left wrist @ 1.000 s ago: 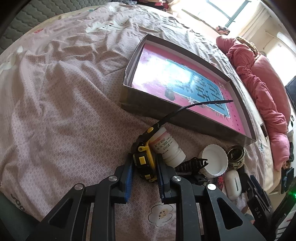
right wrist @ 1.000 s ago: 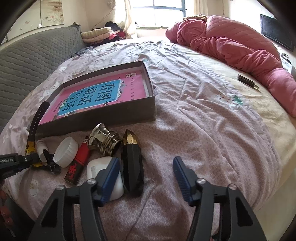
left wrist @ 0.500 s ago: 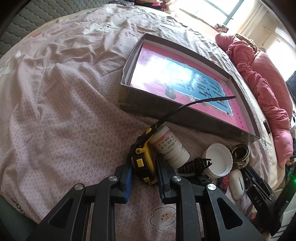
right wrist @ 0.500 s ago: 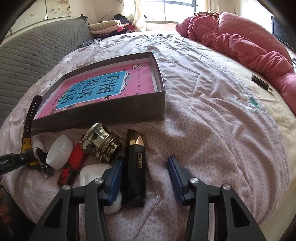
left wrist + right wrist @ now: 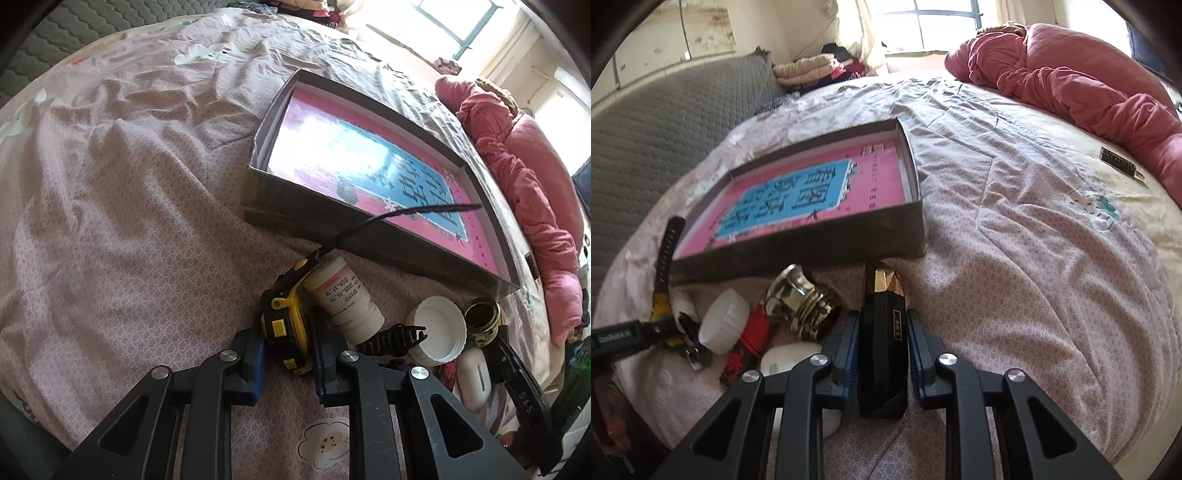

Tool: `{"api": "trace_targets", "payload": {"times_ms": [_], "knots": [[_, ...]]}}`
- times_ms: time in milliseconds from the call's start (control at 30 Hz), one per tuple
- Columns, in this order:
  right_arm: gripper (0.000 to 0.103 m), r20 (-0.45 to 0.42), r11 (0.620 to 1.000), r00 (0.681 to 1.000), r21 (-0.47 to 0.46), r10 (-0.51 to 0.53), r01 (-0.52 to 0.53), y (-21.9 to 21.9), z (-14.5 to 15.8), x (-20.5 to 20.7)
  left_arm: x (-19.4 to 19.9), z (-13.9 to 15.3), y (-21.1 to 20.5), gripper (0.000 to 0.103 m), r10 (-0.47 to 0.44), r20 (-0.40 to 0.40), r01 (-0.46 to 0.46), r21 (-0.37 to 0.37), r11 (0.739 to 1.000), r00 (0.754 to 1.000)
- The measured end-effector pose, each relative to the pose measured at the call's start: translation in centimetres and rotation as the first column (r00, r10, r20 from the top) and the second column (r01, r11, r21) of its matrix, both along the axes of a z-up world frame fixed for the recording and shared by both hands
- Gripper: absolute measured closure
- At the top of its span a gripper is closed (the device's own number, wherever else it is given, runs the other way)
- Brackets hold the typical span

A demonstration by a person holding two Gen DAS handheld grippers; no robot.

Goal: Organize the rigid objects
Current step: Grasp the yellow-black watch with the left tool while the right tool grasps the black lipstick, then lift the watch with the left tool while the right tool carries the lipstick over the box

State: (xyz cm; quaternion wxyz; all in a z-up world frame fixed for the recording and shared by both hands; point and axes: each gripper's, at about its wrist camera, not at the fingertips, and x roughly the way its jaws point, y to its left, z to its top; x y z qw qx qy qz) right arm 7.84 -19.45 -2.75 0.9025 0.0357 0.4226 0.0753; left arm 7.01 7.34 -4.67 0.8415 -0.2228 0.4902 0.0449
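Note:
My left gripper [image 5: 288,354] is shut on a yellow-and-black watch [image 5: 282,325], its jaws still tightening; the black strap [image 5: 406,214] arcs up over the box. A white pill bottle [image 5: 343,299] lies against the watch. My right gripper [image 5: 881,343] has its jaws closing onto a black faceted case with a gold tip [image 5: 882,325], and the pads press on both its sides. Beside it lie a brass knob [image 5: 801,306], a white lid [image 5: 724,321], a red lighter [image 5: 750,343] and a white earbud case [image 5: 786,360]. The grey box [image 5: 812,254] with a pink sheet inside stands just behind.
A black claw clip [image 5: 395,338] lies by the lid. A red quilt [image 5: 1071,81] is heaped at the far right of the bed, with a small dark bar [image 5: 1121,166] near it. A grey padded headboard [image 5: 665,122] runs along the left. Wrinkled pink bedspread [image 5: 129,203] spreads left of the box.
The right gripper moved forward and right, around the black case, and its jaws went from wide open to shut on it. The left gripper stayed on the watch.

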Motion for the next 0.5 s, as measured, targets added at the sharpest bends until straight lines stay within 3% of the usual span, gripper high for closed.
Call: {"api": "trace_targets", "payload": {"times_ms": [500], "knots": [[0.079, 0.090, 0.998, 0.996, 0.059, 0.018, -0.023, -0.2, 2.1, -0.9, -1.9, 2.5, 0.5, 0.086, 0.015, 0.079, -0.015, -0.004, 1.000, 0.997]]}}
